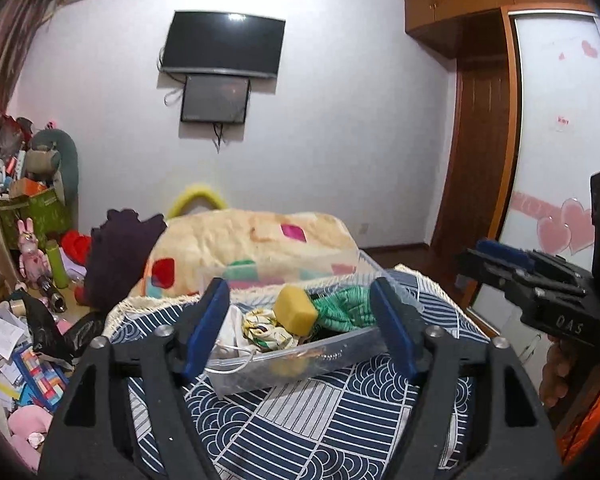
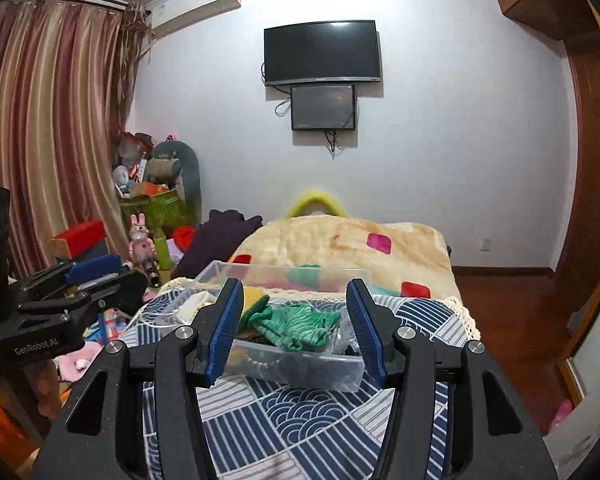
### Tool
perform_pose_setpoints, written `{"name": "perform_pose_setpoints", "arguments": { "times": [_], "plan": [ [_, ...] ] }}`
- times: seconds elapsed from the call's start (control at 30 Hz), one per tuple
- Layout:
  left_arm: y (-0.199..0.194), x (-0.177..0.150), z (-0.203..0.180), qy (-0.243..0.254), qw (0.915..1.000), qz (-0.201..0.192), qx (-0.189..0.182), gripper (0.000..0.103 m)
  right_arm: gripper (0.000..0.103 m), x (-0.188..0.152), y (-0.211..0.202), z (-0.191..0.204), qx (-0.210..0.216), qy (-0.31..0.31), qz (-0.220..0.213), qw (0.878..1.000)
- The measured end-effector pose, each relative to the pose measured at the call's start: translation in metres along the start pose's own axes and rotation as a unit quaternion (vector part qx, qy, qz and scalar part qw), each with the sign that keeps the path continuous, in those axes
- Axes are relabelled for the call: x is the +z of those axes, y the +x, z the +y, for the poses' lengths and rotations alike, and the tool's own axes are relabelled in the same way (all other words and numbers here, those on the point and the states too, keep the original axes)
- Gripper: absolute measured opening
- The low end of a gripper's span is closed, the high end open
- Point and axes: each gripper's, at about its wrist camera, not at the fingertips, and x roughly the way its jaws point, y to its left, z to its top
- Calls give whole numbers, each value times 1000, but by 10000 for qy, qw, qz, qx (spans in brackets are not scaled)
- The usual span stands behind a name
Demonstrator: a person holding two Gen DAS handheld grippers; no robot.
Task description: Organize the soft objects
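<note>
The left gripper [image 1: 300,328], jaws apart and empty, faces the clear bin [image 1: 284,368] at twelve o'clock, its long side running nine to three, the yellow sponge [image 1: 295,309] nearest it (the right gripper [image 2: 296,328], also apart, aims likewise).

sponge [image 1: 295,309] and cloth [image 1: 342,309] in bin [image 1: 284,368], bin on bed [image 1: 300,420], blanket [image 1: 252,246] behind

A home bedroom: a bed [image 2: 300,412] with a patterned bedspread, a wall-mounted television [image 2: 322,52], striped curtains [image 2: 48,128], a wooden wardrobe [image 1: 480,128].
</note>
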Motion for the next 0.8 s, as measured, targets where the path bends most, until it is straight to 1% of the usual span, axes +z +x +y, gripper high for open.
{"name": "perform_pose_setpoints", "arguments": {
  "times": [0.03, 0.07, 0.1, 0.13, 0.2, 0.27, 0.33, 0.43, 0.8],
  "plan": [
    [-4, 0, -1, 26, 10000, -55, 15, 76, 57, -2, -2, 2, 9, -13, -13, 10000],
    [-7, 0, -4, 45, 9999, -88, 33, 78, 62, -3, -3, 3, 2, -26, -32, 10000],
    [-9, -1, -5, 55, 9999, -118, 46, 82, 67, -5, -5, 5, -18, -49, -64, 10000],
    [-11, -2, -5, 66, 9999, -144, 61, 84, 69, -6, -6, 6, -39, -74, -100, 9999],
    [-16, -4, -7, 118, 9996, -213, 123, 90, 78, -9, -8, 9, -81, -101, -163, 9998],
    [-20, -7, -9, 176, 9994, -254, 165, 95, 81, -11, -9, 10, -129, -114, -226, 9996],
    [-24, -10, -11, 207, 9992, -282, 173, 101, 82, -12, -10, 12, -138, -133, -253, 9995],
    [-24, -14, -11, 197, 9993, -262, 185, 102, 82, -13, -10, 12, -149, -114, -267, 9995],
    [-19, -24, -5, 117, 9995, -161, 244, 103, 84, -17, -12, 13, -70, -56, -265, 9996]
  ]
}}
